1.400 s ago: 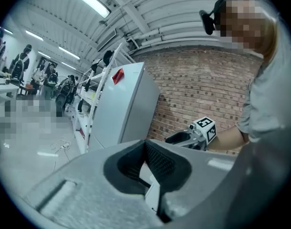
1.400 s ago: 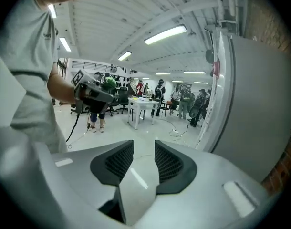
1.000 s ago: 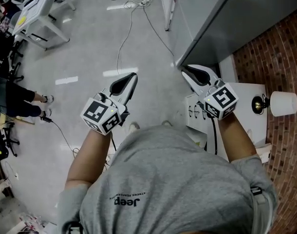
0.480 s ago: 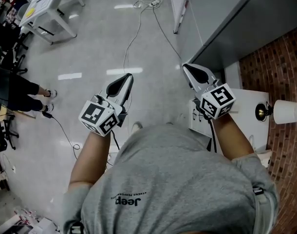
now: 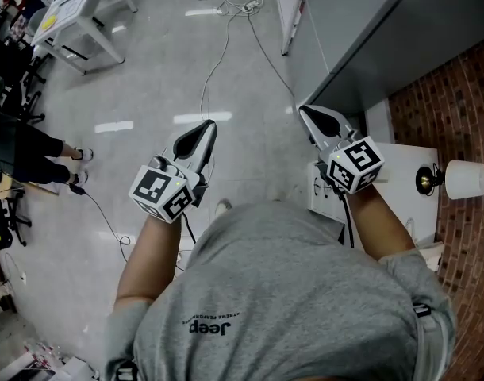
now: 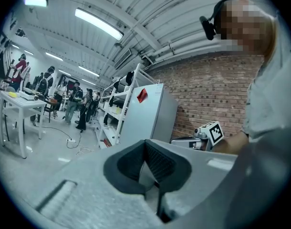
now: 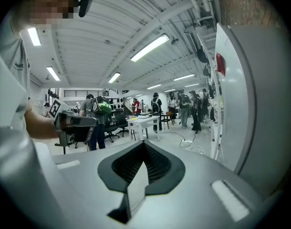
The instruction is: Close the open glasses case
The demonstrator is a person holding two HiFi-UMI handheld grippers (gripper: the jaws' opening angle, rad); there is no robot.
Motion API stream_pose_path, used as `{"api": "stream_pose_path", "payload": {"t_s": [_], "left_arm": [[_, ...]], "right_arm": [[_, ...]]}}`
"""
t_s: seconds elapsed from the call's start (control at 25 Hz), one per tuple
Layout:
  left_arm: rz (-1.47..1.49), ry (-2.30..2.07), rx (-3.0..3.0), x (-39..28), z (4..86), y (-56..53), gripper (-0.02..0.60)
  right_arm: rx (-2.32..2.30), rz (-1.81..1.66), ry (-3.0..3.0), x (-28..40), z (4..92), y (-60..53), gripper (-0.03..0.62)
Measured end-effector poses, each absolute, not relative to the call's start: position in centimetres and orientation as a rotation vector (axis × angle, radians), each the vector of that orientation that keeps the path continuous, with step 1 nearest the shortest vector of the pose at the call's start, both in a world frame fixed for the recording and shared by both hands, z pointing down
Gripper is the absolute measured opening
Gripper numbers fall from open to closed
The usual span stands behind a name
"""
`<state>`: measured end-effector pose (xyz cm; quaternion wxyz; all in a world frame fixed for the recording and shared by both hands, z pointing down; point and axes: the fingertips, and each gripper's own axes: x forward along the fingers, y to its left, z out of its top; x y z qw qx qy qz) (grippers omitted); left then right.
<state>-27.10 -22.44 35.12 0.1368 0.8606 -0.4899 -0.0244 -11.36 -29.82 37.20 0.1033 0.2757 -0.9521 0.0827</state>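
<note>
Glossy grey floor (image 5: 147,70); R gripper (image 5: 303,111) ribbed fingers (image 7: 157,163) closed

**A:** What colours did you note on the claws?

**B:** I saw the left claw (image 5: 208,128) and the right claw (image 5: 308,115) both pale grey. They were black around the pads (image 7: 157,165), which carried a fine ribbed pattern. Each marker cube (image 5: 161,190) was white with black squares.

**A:** And around them?

**B:** I logged a grey shirt (image 5: 290,292) with dark lettering and a glossy light-grey floor (image 5: 147,78). I also saw a red-brown brick wall (image 5: 456,101), a white lampshade (image 5: 466,179) and a red patch (image 7: 220,64) on the pale cabinet (image 7: 260,109).
</note>
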Motion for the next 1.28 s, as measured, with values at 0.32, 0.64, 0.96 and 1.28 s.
{"api": "stream_pose_path", "payload": {"t_s": [0.32, 0.64, 0.96, 1.28], "left_arm": [[-0.069, -1.412, 2.499, -26.8, 34.9, -22.4, -0.003], [-0.067, -1.402, 2.505, -26.1, 34.8, -22.1, -0.003], [-0.058, -1.393, 2.51, -25.8, 35.0, -21.8, -0.003], [-0.055, -1.387, 2.508, -25.6, 34.9, -21.4, -0.003]], "right_arm": [[0.814, 0.256, -2.808, -11.0, 37.3, -29.6, 0.008], [0.79, 0.238, -2.804, -10.8, 37.3, -29.0, 0.008], [0.78, 0.24, -2.803, -10.7, 37.6, -28.6, 0.008], [0.772, 0.231, -2.801, -10.6, 37.5, -28.3, 0.008]]}}
